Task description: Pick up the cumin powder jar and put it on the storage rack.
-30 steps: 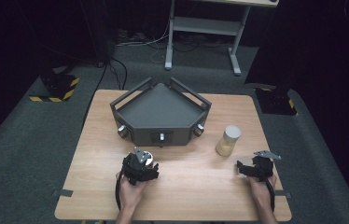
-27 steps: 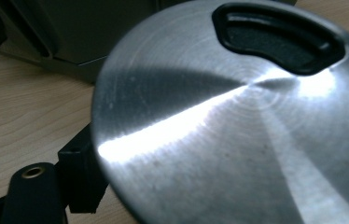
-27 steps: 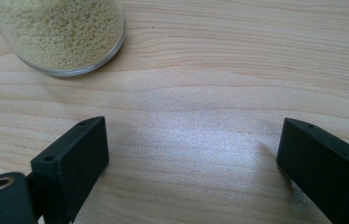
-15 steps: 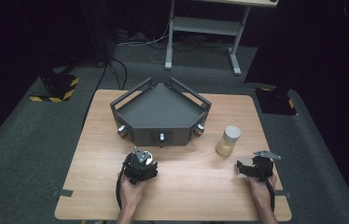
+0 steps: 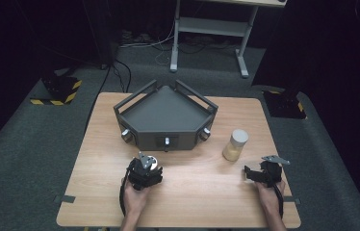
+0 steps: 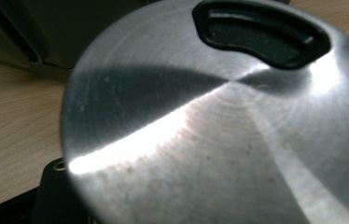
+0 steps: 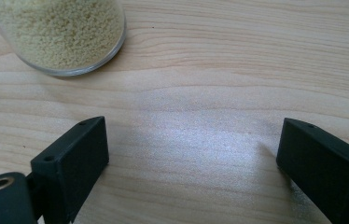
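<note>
The left gripper (image 5: 145, 169) has just closed its jaws on a round brushed-steel lid with a black handle (image 6: 219, 121), held above the table. Ahead of the right gripper (image 5: 255, 174), whose jaws stand wide and empty, stands a clear glass jar of pale yellow grains (image 7: 63, 32); both hands rest low on the wooden table (image 5: 202, 192).

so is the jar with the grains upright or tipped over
Upright: the jar stands on its base on the table, lid on top, holding pale grains.

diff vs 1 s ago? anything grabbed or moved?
The left gripper has just been closing its fingers and now clamps the round metal lid. Nothing else visibly moved: both hands kept their places, the right gripper is open over bare table, and the jar of grains and grey tray are unchanged.
</note>
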